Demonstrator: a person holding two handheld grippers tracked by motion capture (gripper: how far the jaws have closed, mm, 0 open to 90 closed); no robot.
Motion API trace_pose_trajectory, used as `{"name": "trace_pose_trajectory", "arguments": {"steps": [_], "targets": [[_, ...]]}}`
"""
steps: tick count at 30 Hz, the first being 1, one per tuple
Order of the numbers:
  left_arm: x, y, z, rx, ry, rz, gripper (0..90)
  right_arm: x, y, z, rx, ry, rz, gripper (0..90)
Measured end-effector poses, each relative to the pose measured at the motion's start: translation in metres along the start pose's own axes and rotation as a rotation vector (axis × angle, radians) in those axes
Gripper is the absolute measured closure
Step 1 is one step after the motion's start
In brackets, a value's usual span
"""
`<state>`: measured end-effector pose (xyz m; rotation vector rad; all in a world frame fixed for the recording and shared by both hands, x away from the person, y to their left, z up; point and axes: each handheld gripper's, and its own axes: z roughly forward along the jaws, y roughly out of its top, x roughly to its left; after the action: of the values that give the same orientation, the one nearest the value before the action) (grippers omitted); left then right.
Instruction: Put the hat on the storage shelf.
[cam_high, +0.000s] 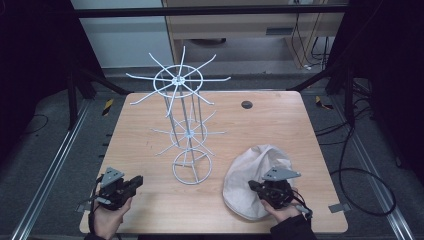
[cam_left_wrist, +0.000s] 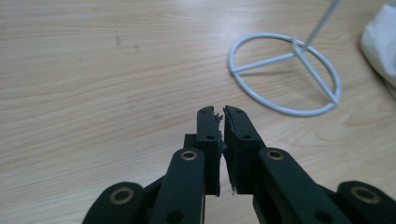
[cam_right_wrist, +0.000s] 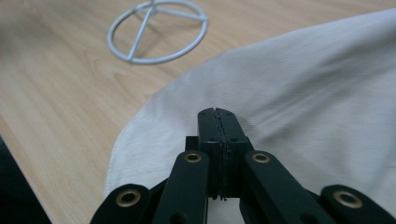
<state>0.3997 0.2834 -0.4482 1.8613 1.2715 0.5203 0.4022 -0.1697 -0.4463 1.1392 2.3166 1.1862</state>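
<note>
Item 1, cloth cap (cam_high: 255, 180): off-white, soft, lying flat on the near right part of the bench (cam_high: 280, 125), just right of the rack's foot. Nobody is holding it. I judge it the piece to be hung; that step is not yet begun.

Item 2, wire rack (cam_high: 185, 125): white, upright at mid-bench, a ring foot (cam_left_wrist: 285, 74) below and two tiers of spoked hooks above. Every hook I can see is bare, so nothing is hung so far.

Item 3, right tool (cam_right_wrist: 218, 114): I have it poised over the cap, jaws pressed fully together with no cloth between them. Whether the tips touch the fabric I cannot tell.

Item 4, left tool (cam_left_wrist: 218, 114): over bare wood at the near left, well apart from the cap, pointing toward the ring foot. Jaws drawn nearly together, a thin slit left at the tips, nothing in them.

Containers: none on the bench; a small dark disc (cam_high: 246, 104) sits at the far side.

Remaining, by my reckoning: open a tool, grip the cap, lift it, set it on a hook.
</note>
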Motion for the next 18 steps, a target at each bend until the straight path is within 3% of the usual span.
{"name": "trace_pose_trajectory", "arguments": {"steps": [7, 9, 14, 16, 17, 18], "targets": [[-0.036, 0.004, 0.010, 0.019, -0.077, 0.087, 85.6, -0.034, -0.009, -0.029, -0.099, -0.120, 0.085, 90.0], [-0.053, 0.007, 0.020, 0.039, -0.110, 0.124, 86.1, -0.049, -0.014, -0.037, -0.111, -0.170, 0.115, 90.0], [-0.085, 0.014, 0.038, 0.070, -0.152, 0.204, 86.8, -0.069, -0.024, -0.043, -0.111, -0.235, 0.155, 90.0], [-0.098, 0.018, 0.045, 0.075, -0.174, 0.221, 87.2, -0.076, -0.028, -0.042, -0.105, -0.251, 0.174, 90.0], [-0.098, 0.018, 0.045, 0.075, -0.174, 0.221, 87.4, -0.079, -0.029, -0.041, -0.102, -0.262, 0.176, 90.0], [-0.110, 0.024, 0.053, 0.073, -0.190, 0.245, 87.5, -0.083, -0.029, -0.039, -0.097, -0.269, 0.182, 90.0]]}}
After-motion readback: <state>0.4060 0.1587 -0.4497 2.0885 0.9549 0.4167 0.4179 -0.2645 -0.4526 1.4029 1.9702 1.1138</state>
